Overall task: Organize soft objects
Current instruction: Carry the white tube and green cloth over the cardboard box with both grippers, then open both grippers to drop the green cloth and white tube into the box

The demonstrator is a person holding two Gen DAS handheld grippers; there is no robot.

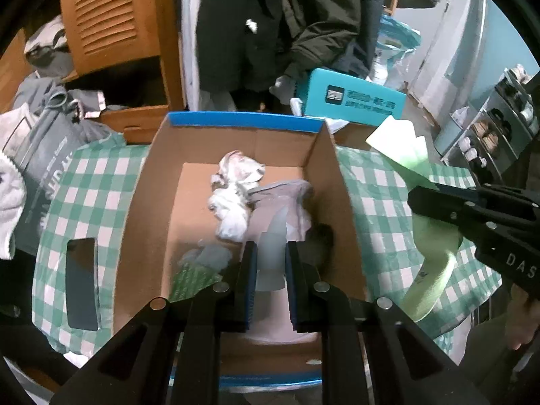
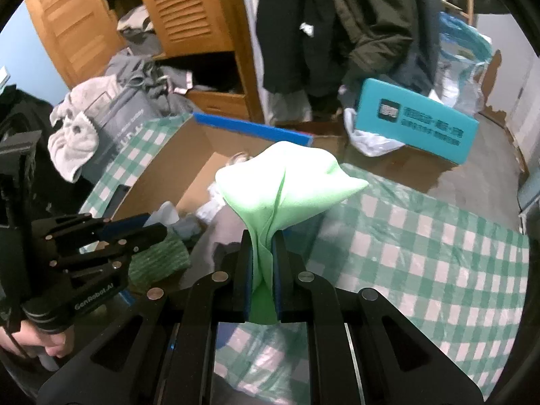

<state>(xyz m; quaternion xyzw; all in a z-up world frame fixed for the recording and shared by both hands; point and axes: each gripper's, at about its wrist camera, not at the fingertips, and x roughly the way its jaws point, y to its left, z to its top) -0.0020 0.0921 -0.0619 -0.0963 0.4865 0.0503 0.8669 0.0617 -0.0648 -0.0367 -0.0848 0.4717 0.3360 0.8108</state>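
Pale grey translucent soft piece (image 1: 271, 253) sits pinched between the closed left gripper (image 1: 271, 260) above the brown cardboard box (image 1: 236, 135); right gripper (image 2: 262, 260) beside it clamps light green cloth (image 2: 287, 182).

"GenRobot.AI" in white on the body of my left gripper (image 2: 148, 233), seen from the right wrist. "DAS" plus cut-off letters on my right gripper (image 1: 413, 199), from the left wrist. Teal box (image 2: 415, 119) has a dark logo square and printed characters, too blurred to read. Grey bag (image 1: 47, 175) lettering unreadable.
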